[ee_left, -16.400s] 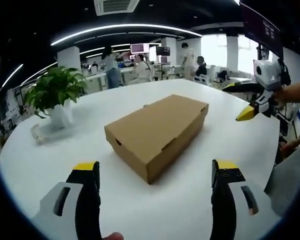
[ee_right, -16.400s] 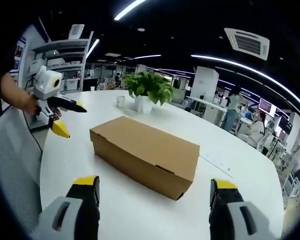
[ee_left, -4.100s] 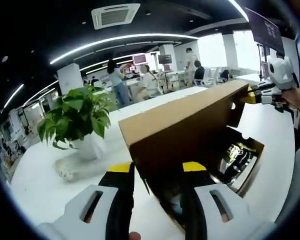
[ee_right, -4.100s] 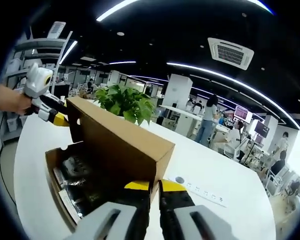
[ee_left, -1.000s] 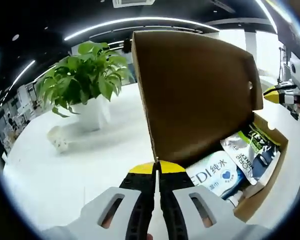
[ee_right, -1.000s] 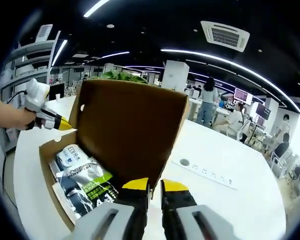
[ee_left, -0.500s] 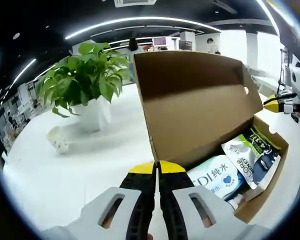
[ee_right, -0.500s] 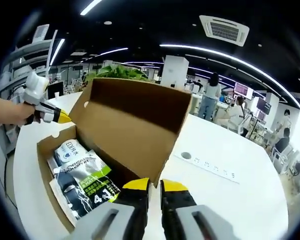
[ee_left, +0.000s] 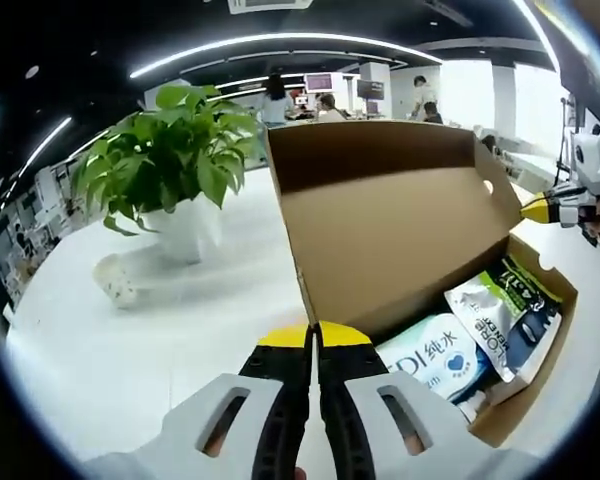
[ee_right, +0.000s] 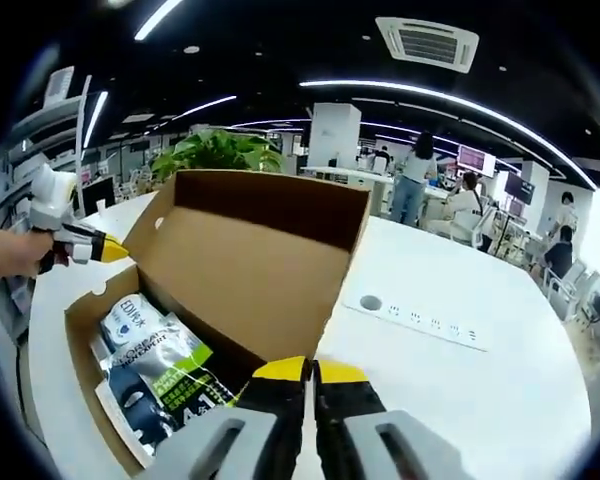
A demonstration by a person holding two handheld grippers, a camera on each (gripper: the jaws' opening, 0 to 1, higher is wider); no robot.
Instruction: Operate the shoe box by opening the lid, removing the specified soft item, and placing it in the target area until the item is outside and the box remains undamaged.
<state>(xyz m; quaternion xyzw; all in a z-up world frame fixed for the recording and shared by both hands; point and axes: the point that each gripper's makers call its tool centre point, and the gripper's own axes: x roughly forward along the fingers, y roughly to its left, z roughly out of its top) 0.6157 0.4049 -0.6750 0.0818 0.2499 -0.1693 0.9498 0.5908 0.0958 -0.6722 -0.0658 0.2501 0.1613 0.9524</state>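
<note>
— Left gripper view: my left gripper (ee_left: 314, 338) is pinched tight on one end of the lid (ee_left: 400, 220), right gripper (ee_right: 310, 372) clamped on the other. A second ago that lid stood nearly upright; now it leans well back.

— So the shoe box (ee_right: 110, 425) is open?

— Wide open. White wipes pack (ee_left: 440, 358) and dark pouch (ee_right: 160, 375) lie inside, untouched. The soft item hasn't come out. I reckon one claw must let go next, gently, or the cardboard hinge creases.
</note>
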